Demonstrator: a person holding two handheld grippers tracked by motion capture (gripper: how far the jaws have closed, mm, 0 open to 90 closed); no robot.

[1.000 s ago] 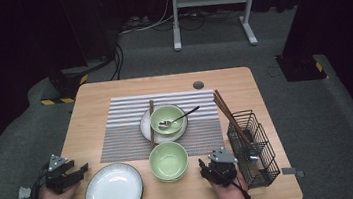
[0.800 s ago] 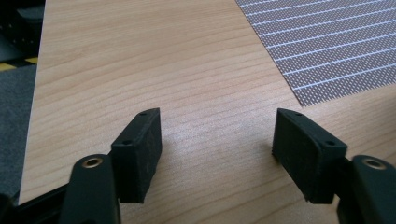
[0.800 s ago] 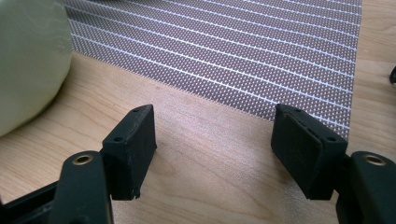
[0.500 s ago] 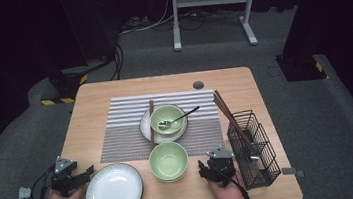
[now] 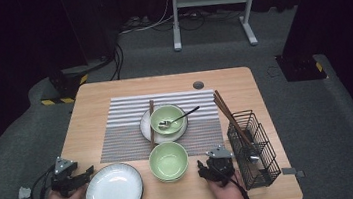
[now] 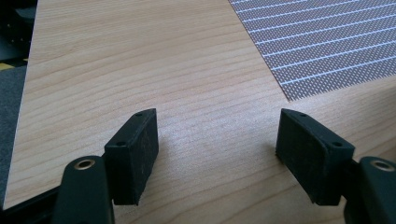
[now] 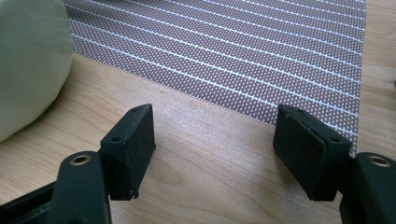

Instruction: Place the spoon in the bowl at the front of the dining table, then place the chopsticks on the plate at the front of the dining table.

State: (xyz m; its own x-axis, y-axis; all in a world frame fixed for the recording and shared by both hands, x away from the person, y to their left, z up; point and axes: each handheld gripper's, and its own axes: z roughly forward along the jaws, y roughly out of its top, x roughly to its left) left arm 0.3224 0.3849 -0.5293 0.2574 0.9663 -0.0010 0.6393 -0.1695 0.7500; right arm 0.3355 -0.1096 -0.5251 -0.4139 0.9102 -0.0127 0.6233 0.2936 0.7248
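The left gripper, jaws wide apart and empty, rests just left of the round white plate at the wooden desk's near edge. The right gripper, jaws likewise spread, sits just right of the empty pale green bowl.

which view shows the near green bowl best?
High view: the bowl shows whole, rim and empty inside, between the plate and the right claw. The right gripper view catches a blurred slice of its outer wall at left.
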